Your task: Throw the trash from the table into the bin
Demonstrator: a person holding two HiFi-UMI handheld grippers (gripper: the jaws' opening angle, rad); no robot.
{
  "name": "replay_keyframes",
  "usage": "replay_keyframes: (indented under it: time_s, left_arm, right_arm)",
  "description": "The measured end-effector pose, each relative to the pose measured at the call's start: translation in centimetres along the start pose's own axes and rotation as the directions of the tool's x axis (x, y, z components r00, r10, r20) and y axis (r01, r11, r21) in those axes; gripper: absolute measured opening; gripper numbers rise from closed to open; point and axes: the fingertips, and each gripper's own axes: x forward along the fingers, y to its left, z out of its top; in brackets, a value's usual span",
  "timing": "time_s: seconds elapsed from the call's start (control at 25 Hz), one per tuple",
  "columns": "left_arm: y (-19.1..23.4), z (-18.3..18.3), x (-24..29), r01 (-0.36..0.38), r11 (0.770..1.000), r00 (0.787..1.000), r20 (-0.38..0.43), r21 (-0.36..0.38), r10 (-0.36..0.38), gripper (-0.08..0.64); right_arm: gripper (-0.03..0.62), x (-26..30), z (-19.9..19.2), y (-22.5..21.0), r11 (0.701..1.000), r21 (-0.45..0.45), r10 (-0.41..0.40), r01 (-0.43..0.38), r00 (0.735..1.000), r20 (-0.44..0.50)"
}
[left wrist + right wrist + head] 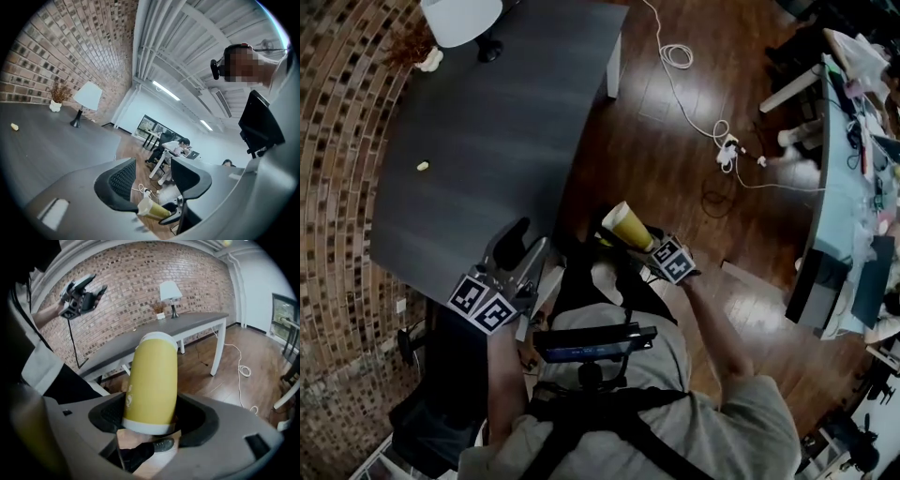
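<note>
A yellow paper cup (pixel 628 225) with a white rim lies tilted in my right gripper (pixel 645 242), off the table and above the wooden floor in front of the person. In the right gripper view the cup (pixel 152 378) fills the gap and both jaws of the right gripper (pixel 154 419) press on its base end. My left gripper (pixel 523 246) hovers open over the near edge of the dark grey table (pixel 506 112). Nothing sits between the jaws of the left gripper (pixel 154 180); the cup (pixel 152 210) shows beyond them. A small pale scrap (pixel 422 166) lies on the table. I cannot make out a bin.
A white-shaded lamp (pixel 464 21) and a small vase (pixel 429 60) stand at the table's far left corner by the brick wall. White cables and a power strip (pixel 727 150) lie on the floor. A light desk (pixel 839 178) with clutter lines the right side.
</note>
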Motion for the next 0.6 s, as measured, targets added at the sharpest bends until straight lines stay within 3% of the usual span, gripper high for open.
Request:
replay_keyframes:
  time_s: [0.28, 0.32, 0.6]
  left_arm:
    - [-1.9, -0.4, -1.7, -0.041, 0.999, 0.999, 0.011, 0.027, 0.041, 0.232]
    - [-1.9, -0.3, -2.0, -0.048, 0.998, 0.999, 0.016, 0.027, 0.048, 0.232]
    - [-2.3, -0.4, -2.4, -0.046, 0.999, 0.999, 0.025, 0.025, 0.045, 0.232]
  right_arm:
    - [0.357, 4.9, -3.8, -0.4, 1.000, -0.002, -0.031, 0.031, 0.989, -0.143]
    - [0.401, 5.4, -4.1, -0.5, 0.999, 0.002, -0.033, 0.034, 0.987, -0.155]
    - [0.416, 4.1, -3.6, -1.2, 0.997, 0.051, -0.052, 0.058, 0.992, -0.118]
